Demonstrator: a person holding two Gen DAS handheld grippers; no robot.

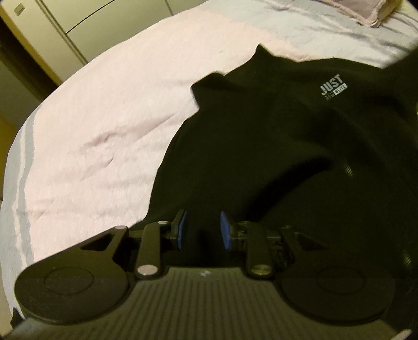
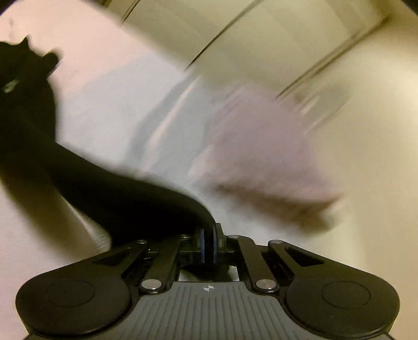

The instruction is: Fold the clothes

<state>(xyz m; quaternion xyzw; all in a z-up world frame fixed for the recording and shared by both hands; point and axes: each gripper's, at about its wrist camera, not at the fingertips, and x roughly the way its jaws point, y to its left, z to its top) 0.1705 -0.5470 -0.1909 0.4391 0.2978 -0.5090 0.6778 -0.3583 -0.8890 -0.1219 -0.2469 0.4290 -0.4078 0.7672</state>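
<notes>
A black shirt (image 1: 274,136) with a white "JUST" print lies on a pink blanket (image 1: 109,125) on the bed. My left gripper (image 1: 203,228) is at the shirt's near edge. Its blue pads (image 1: 183,227) stand a little apart, dark cloth fills the gap, and a raised fold runs up to them. In the blurred right wrist view, my right gripper (image 2: 207,245) is shut on a strip of the same black shirt (image 2: 109,193). That strip stretches away to the left, lifted off the bed.
A striped grey-white sheet (image 1: 18,167) shows at the bed's left edge. A pink pillow (image 1: 365,10) lies at the far right. Pale cupboard doors (image 1: 86,28) stand beyond the bed. More pink bedding (image 2: 261,146) is smeared by motion ahead of the right gripper.
</notes>
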